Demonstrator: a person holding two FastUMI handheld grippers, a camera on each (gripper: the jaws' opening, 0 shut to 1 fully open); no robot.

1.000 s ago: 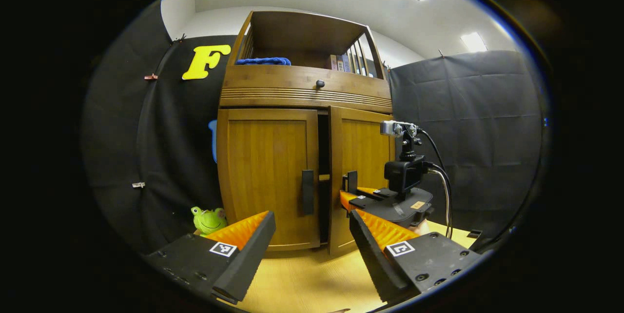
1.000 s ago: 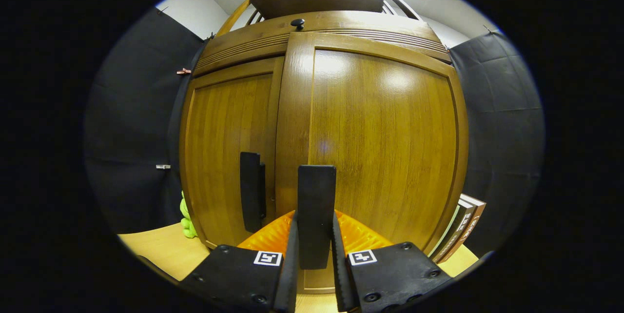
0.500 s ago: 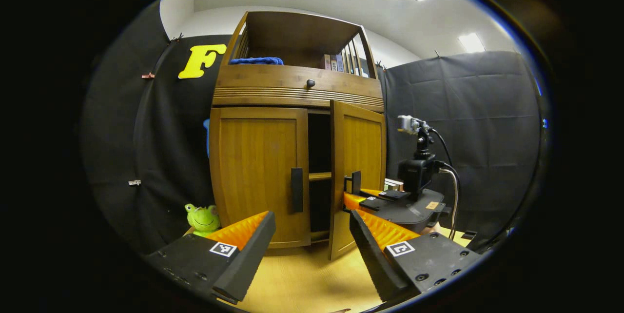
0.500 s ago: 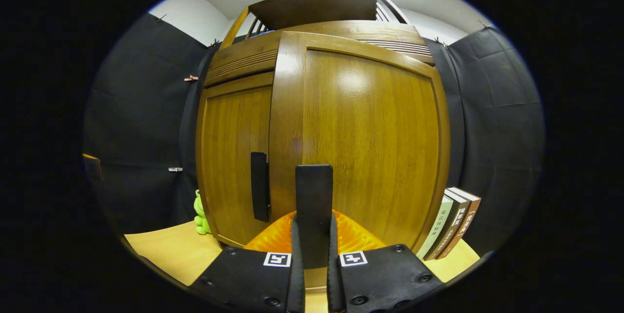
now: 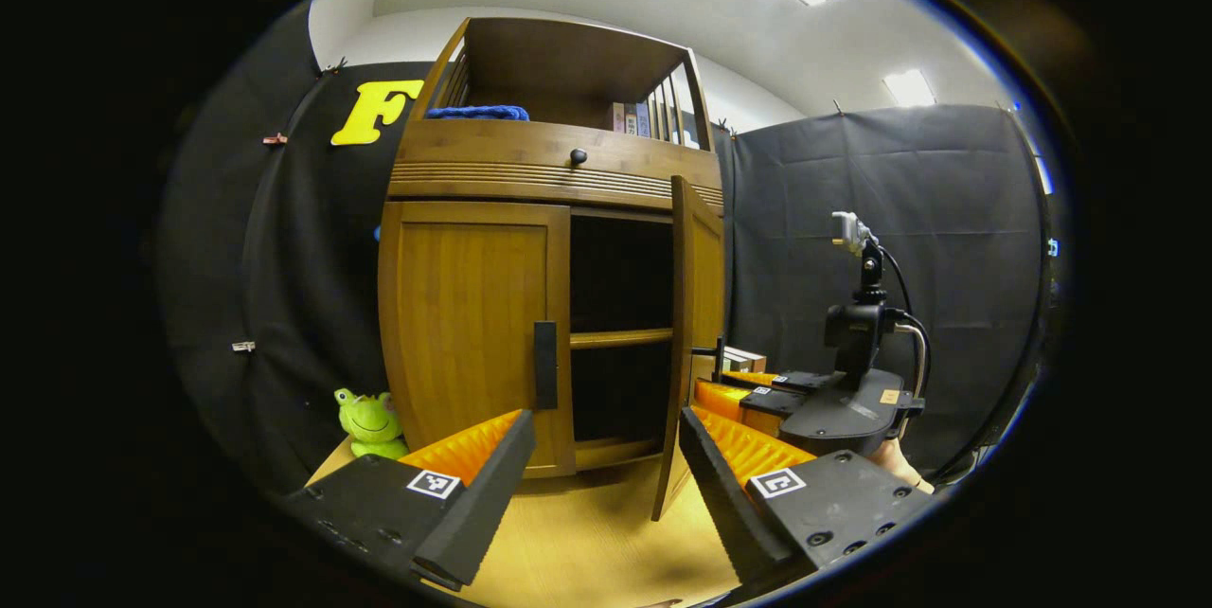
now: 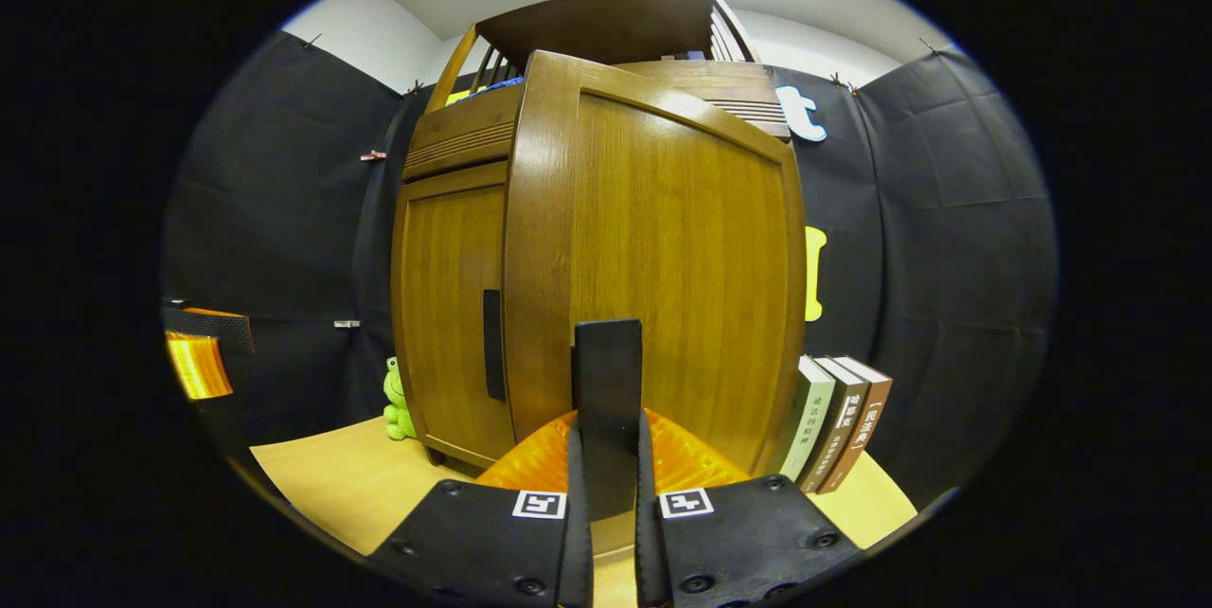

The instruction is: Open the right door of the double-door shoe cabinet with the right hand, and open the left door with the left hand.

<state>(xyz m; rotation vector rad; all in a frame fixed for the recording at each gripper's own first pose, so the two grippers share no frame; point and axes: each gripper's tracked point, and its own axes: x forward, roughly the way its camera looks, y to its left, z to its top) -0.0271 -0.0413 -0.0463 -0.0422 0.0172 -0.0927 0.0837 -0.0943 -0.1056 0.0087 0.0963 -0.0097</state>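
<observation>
The wooden shoe cabinet (image 5: 554, 177) stands ahead on a light wooden table. Its right door (image 5: 696, 305) is swung far out, showing a dark inside with a shelf (image 5: 620, 338). The left door (image 5: 469, 324) is closed, its black handle (image 5: 545, 379) upright at the inner edge. My right gripper (image 6: 606, 494) is shut on the right door's black handle (image 6: 607, 381); it also appears in the left gripper view (image 5: 724, 390), held at the door's edge. My left gripper (image 5: 606, 485) is open, low and in front of the cabinet, apart from the left handle.
A green frog toy (image 5: 369, 419) sits by the cabinet's left foot. Three books (image 6: 838, 423) stand to the cabinet's right. A blue cloth (image 5: 476, 113) and more books lie in the top compartment. A drawer knob (image 5: 578, 155) sits above the doors. Black cloth walls surround the booth.
The right door has swung from barely ajar to wide open, pulled by my right gripper. My left gripper has kept its open pose while its view has shifted slightly right.
</observation>
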